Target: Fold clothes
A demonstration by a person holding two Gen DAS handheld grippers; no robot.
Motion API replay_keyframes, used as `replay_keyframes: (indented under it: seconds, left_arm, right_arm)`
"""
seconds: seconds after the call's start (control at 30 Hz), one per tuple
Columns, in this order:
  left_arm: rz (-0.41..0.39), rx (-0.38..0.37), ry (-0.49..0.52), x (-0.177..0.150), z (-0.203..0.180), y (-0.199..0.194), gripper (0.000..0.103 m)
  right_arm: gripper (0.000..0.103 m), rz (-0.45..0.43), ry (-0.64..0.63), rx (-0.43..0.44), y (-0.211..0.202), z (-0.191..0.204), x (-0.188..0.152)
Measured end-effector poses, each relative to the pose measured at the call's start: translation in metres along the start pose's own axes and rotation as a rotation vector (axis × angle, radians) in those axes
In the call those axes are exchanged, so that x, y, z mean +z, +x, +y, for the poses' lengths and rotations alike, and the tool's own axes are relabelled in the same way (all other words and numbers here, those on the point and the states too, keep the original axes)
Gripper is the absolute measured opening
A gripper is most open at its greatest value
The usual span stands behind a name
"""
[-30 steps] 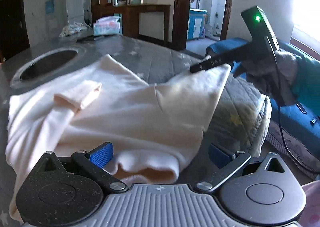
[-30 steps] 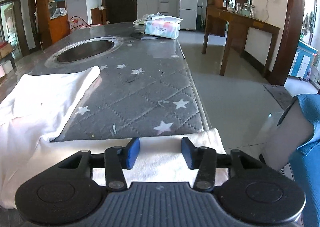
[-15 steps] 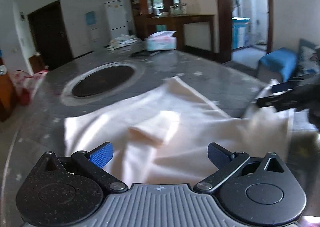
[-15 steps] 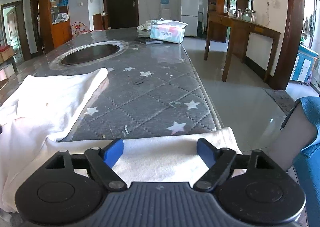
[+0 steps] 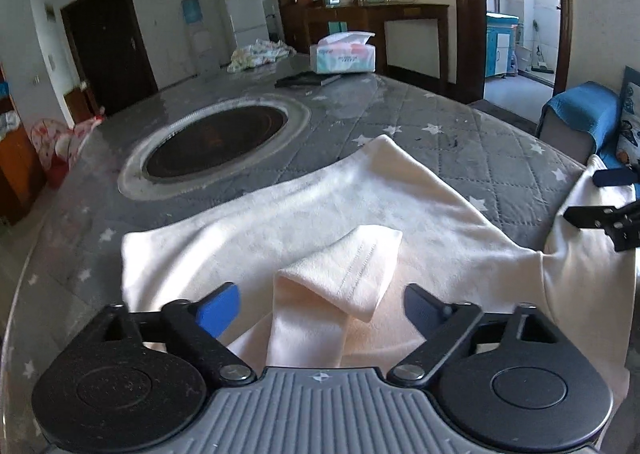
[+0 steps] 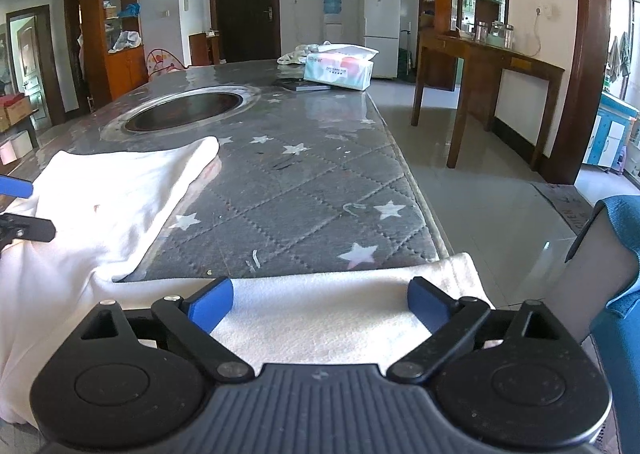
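Observation:
A cream garment (image 5: 400,205) lies spread on the grey star-quilted table (image 5: 460,141). One sleeve (image 5: 340,278) is folded back onto its middle. My left gripper (image 5: 320,308) hovers low over that sleeve with its jaws closing. The sleeve sits between the blue pads, which do not press on it. My right gripper (image 6: 320,304) stands over the garment's hem (image 6: 320,318) at the table's near edge. Its jaws are opening wide, and cloth lies under them, ungripped. The right gripper (image 5: 600,193) also shows at the right edge of the left wrist view, and the left gripper (image 6: 16,205) at the left edge of the right wrist view.
A round dark inset (image 5: 216,137) sits in the table beyond the garment. At the far end are a tissue box (image 5: 343,57), a flat dark item (image 5: 304,79) and a crumpled cloth (image 5: 256,53). A blue-covered seat (image 6: 616,254) stands to the right, with a wooden console (image 6: 488,65) across the floor.
My left gripper swung left across the garment and now sits over the folded sleeve, with its jaws narrower. The right gripper stayed in place while its jaws spread wide over the hem.

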State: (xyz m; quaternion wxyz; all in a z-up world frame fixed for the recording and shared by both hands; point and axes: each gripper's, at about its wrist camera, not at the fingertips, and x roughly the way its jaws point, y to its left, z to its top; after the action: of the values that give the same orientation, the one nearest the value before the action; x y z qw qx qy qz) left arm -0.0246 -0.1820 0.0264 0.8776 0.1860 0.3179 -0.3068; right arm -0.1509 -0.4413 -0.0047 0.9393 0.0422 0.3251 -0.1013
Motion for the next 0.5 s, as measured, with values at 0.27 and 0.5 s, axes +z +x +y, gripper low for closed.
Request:
replay_keyframes:
  seconds: [0.27, 0.5]
  left_arm:
    - [0.027, -0.017, -0.044, 0.004, 0.006, 0.006, 0.027]
    - [-0.031, -0.028, -0.115, 0.007, 0.019, -0.016, 0.019]
  right_arm:
    - [0.098, 0.003, -0.001, 0.005, 0.001, 0.0, 0.0]
    - [0.099, 0.005, -0.002, 0.005, 0.001, 0.001, 0.0]
